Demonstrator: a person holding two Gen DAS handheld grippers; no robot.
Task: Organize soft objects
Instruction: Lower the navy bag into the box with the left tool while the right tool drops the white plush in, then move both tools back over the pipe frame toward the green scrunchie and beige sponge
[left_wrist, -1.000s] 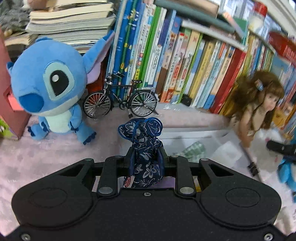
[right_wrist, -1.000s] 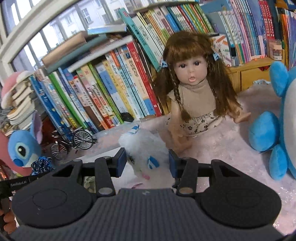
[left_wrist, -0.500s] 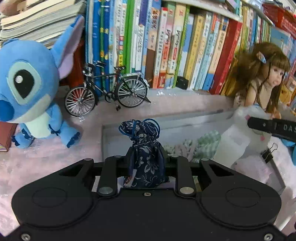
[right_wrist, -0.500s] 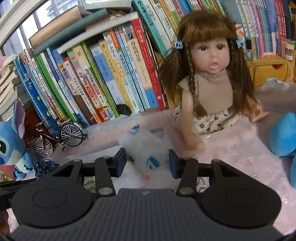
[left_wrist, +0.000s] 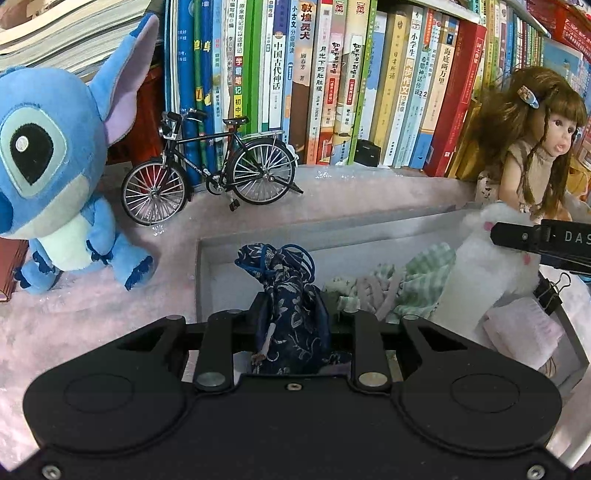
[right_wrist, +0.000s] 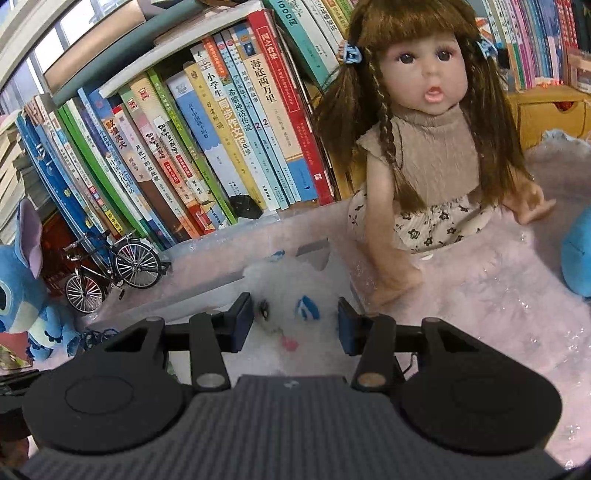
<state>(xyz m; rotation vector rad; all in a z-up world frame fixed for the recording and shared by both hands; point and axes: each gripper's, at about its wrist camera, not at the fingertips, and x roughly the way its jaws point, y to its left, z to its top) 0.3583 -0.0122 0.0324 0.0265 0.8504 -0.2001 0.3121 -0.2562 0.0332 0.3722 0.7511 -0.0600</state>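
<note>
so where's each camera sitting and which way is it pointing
Left wrist: on the left hand-held gripper, looking along its fingers over the grey box towards the books; its jaws grip the blue pouch. The right hand-held gripper comes in from the right.
Right wrist: on the right hand-held gripper, facing the doll and books; its jaws flank the white plush.
Shared: doll, books, bicycle, Stitch, white plush, box.

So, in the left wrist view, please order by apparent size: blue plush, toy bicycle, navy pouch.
1. Blue plush, largest.
2. Toy bicycle.
3. Navy pouch, smallest, though it sits nearest the camera, so its true size is unsure.
</note>
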